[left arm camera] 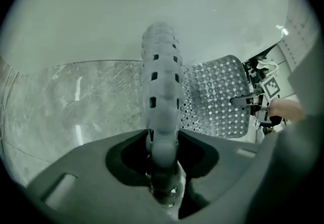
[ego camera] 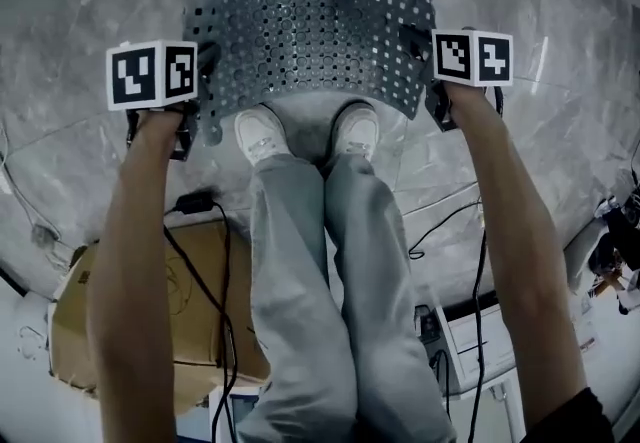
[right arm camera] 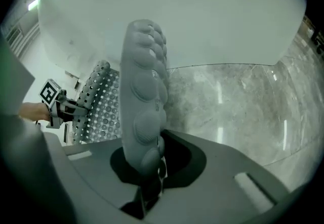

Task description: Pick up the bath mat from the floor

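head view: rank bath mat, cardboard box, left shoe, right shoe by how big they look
1. bath mat
2. cardboard box, close behind, partly hidden
3. left shoe and right shoe: look alike, unranked

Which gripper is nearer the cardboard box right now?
Left. The left gripper grips the mat corner on the box side, above the box in the head view; the right gripper holds the opposite corner, across the legs from it.

Some indoor work or test space, by the look; polished grey marble-look floor [ego camera: 560,21] and a bare white wall [left arm camera: 126,10] ahead of both grippers; behind the left gripper [ego camera: 203,66] a cardboard box [ego camera: 190,281] (plain brown); loose black cables [ego camera: 478,281] behind the right gripper [ego camera: 418,43].
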The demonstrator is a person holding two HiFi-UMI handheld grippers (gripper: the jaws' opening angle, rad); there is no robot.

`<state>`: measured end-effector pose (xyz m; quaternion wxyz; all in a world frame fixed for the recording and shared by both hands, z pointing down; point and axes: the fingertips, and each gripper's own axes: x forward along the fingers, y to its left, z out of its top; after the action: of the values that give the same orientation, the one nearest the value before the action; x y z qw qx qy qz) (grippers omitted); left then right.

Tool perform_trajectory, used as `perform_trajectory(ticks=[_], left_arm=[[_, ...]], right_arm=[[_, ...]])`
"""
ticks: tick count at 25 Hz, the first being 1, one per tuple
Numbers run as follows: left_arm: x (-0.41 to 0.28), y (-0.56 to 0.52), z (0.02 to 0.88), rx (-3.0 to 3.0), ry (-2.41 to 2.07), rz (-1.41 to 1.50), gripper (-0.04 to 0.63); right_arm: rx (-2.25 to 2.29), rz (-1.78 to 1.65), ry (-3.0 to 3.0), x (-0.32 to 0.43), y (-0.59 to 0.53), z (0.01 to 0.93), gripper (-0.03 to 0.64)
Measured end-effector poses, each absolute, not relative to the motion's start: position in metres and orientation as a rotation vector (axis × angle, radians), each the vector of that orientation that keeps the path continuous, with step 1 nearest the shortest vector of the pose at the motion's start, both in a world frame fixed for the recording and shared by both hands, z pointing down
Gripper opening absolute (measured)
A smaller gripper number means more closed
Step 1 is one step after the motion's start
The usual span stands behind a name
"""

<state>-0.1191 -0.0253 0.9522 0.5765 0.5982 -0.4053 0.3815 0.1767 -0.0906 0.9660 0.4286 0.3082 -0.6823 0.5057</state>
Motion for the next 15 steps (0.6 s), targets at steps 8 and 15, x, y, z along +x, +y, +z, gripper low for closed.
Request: perform_trajectory(ticks=[8, 15], left_arm=[[-0.106, -0.012, 0.863, 1.459, -0.936, 0.922, 0.138], [-0.096, 0.009, 0.778, 1.473, -0.996, 0.859, 0.140]], right_arm=[[0.778, 1.278, -1.727, 0.157, -0.063, 0.886, 0.021], [0.810, 1.276, -1.767, 0.164, -0.060, 0.800, 0.021]])
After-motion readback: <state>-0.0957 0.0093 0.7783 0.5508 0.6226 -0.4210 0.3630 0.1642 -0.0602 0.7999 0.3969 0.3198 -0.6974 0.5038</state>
